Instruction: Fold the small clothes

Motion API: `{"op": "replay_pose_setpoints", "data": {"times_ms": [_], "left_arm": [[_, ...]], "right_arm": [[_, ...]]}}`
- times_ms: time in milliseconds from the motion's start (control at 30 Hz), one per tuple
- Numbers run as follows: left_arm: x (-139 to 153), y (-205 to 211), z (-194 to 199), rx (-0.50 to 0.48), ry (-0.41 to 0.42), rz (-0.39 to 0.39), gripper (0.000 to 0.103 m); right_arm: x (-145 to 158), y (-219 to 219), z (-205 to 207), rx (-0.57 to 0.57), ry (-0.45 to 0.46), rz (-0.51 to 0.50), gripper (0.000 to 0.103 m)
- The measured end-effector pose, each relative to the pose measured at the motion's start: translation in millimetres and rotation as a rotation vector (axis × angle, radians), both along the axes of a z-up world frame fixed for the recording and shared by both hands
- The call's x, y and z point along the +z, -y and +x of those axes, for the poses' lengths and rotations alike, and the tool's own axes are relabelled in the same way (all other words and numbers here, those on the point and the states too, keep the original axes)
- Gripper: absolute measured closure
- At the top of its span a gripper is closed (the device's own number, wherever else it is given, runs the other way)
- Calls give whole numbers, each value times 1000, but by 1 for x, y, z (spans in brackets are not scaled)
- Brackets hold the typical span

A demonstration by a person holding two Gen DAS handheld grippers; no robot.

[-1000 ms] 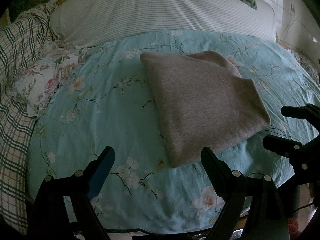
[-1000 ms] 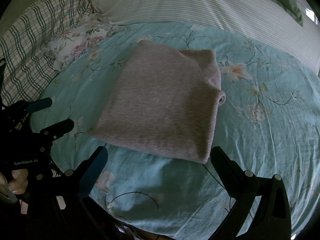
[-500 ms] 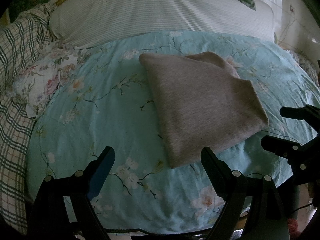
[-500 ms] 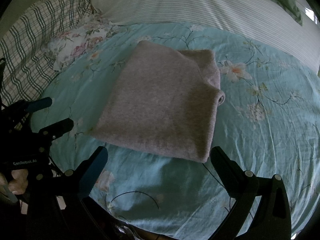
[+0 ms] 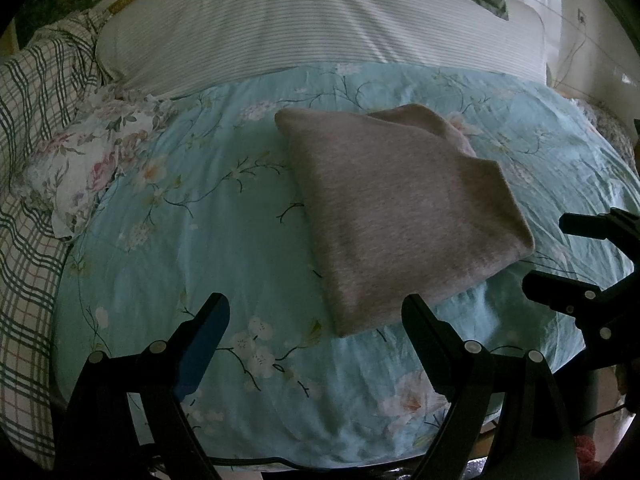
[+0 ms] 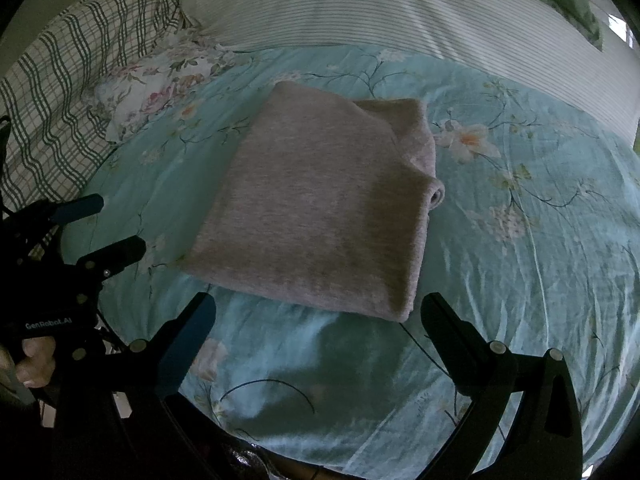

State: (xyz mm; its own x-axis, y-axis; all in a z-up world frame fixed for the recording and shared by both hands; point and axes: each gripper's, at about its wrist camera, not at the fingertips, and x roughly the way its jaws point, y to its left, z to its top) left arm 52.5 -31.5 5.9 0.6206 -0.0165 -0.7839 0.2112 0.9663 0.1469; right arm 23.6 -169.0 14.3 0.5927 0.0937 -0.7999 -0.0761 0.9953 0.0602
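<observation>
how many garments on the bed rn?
1: a folded grey garment lying mid teal floral quilt, ahead of both open grippers. Others may be hidden.

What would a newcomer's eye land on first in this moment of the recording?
First, the folded grey garment, lying flat in the middle of the turquoise floral bedspread. Next, the left gripper and right gripper, both open and empty, just short of its near edge. Behind lie a striped pillow and a plaid blanket.

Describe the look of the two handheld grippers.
Both are black, with two long angled fingers joined by silver rivets. The left gripper and right gripper each carry a blue pad on one finger. White "GenRobot.AI" lettering marks the left one's body.
</observation>
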Motion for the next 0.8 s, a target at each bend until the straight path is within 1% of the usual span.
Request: {"op": "replay_pose_setpoints", "data": {"times_ms": [567,800], "left_arm": [[0,2,0,-1,2,-1,14],[3,2,3,11,16,-10,14]], "right_arm": [[1,5,0,1,3,2,1],[8,9,4,-12,20,-4,1]]}}
